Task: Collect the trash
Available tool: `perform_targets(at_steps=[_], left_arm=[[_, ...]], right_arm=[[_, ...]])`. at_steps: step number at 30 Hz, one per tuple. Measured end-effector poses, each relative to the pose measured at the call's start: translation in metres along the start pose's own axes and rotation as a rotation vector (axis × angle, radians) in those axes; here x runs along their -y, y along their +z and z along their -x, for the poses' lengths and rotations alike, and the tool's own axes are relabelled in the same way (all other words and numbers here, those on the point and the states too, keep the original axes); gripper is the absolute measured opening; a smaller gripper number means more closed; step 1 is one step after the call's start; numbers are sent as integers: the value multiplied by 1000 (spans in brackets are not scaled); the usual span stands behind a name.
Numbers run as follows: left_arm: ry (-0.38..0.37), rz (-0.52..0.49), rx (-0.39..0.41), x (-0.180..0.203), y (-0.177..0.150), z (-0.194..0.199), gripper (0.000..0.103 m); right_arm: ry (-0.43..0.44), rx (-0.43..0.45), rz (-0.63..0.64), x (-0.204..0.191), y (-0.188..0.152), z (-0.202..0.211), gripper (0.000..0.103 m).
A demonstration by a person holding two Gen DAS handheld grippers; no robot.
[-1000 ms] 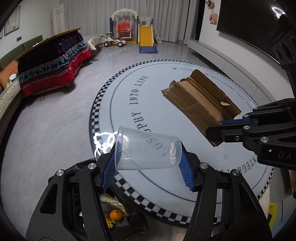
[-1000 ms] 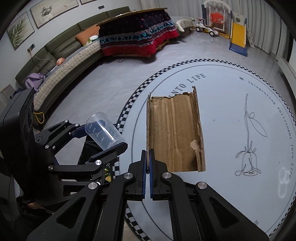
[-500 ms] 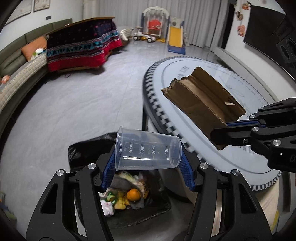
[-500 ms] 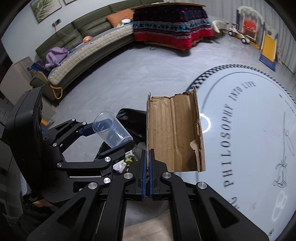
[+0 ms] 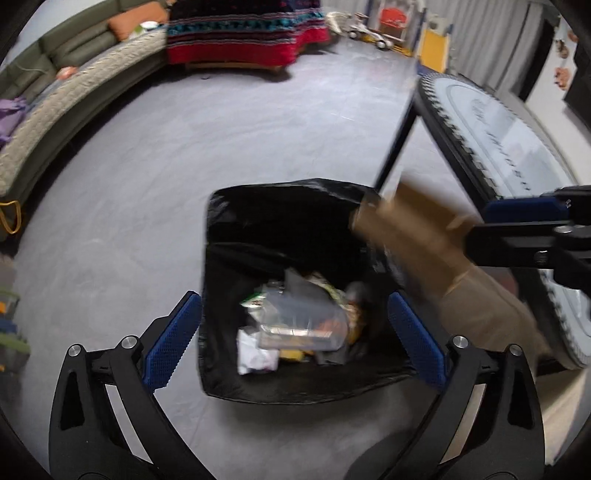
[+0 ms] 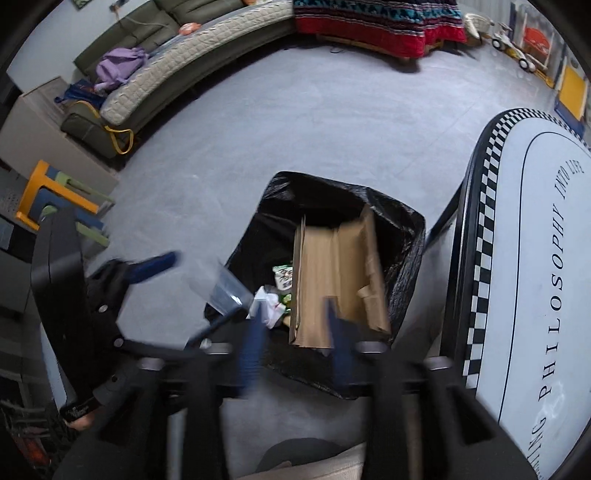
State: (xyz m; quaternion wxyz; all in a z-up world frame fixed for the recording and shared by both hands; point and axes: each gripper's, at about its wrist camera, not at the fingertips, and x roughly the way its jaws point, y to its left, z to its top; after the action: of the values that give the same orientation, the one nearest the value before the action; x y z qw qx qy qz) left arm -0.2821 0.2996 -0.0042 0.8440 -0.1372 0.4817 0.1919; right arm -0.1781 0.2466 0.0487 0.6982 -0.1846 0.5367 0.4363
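A bin lined with a black bag [image 5: 236,206] [image 6: 332,188] stands on the floor beside the round table and holds mixed trash. My left gripper [image 5: 291,336] is open above it. The clear plastic cup [image 5: 299,325] [image 6: 225,288] is free of the fingers, blurred, over the bin's opening. My right gripper [image 6: 295,332] is open, its fingers blurred. The brown cardboard piece [image 6: 332,273] [image 5: 424,243] is loose and tilts down into the bin.
The round white table with a checkered rim [image 6: 491,221] [image 5: 491,122] stands right of the bin. A curved sofa [image 6: 177,48], a draped red table [image 6: 376,18] and a small orange stool [image 6: 40,184] stand around the grey floor.
Both grippers swung from the table to over the bin and opened. The cup left the left fingers and the cardboard left the right fingers, both dropping toward the bin.
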Motion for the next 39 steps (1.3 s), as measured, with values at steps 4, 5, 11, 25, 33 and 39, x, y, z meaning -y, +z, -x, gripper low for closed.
perform_targets(at_steps=[4, 5, 11, 25, 33, 39], left_arm=[[-12, 63, -13, -15, -2, -5, 97], [-12, 68, -13, -16, -3, -6, 97], [-21, 63, -16, -18, -1, -7, 97], [-56, -22, 34, 41, 31, 18, 97], [-97, -107, 74, 95, 61, 35, 97], [-164, -185, 98, 154, 85, 42, 97]], right_arm=[[15, 5, -12, 4, -3, 0, 57], [24, 5, -16, 6, -4, 1, 57], [33, 16, -30, 17, -6, 1, 57], [53, 96, -59, 52, -15, 45, 65], [23, 175, -102, 93, -20, 89, 70], [-77, 260, -180, 141, -41, 127, 78]])
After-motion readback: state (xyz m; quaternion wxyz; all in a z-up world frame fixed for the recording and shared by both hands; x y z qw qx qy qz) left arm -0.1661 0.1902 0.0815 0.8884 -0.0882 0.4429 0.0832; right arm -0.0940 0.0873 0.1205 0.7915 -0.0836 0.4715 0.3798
